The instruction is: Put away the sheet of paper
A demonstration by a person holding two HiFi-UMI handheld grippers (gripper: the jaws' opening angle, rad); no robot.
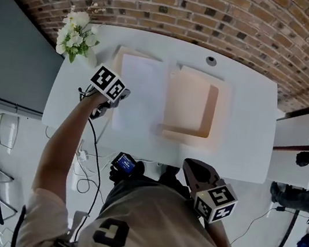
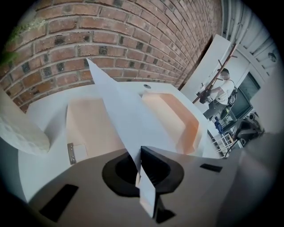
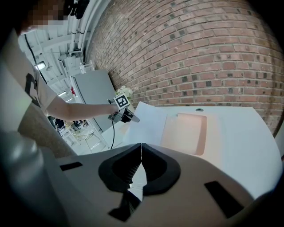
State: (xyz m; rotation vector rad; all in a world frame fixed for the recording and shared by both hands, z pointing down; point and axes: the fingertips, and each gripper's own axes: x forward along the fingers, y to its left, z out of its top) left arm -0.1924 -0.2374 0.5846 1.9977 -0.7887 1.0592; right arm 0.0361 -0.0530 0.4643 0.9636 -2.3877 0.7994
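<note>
A white sheet of paper (image 1: 140, 91) hangs over the white table (image 1: 248, 124), its near left edge pinched in my left gripper (image 1: 112, 104), which is shut on it. In the left gripper view the sheet (image 2: 122, 113) rises from between the shut jaws of that gripper (image 2: 140, 153) and slants toward the brick wall. An open peach-coloured box (image 1: 190, 107) lies just right of the sheet, and a flat peach lid (image 1: 128, 56) lies partly under it. My right gripper (image 1: 198, 173) is shut on nothing, off the table's front edge; its own view shows the jaw tips (image 3: 141, 148) touching.
A bunch of white flowers (image 1: 75, 33) stands at the table's back left corner. A round cable hole (image 1: 211, 60) sits at the back edge. A brick wall runs behind the table. Cables (image 1: 90, 162) hang near the front left. Another person (image 2: 222, 86) stands far off.
</note>
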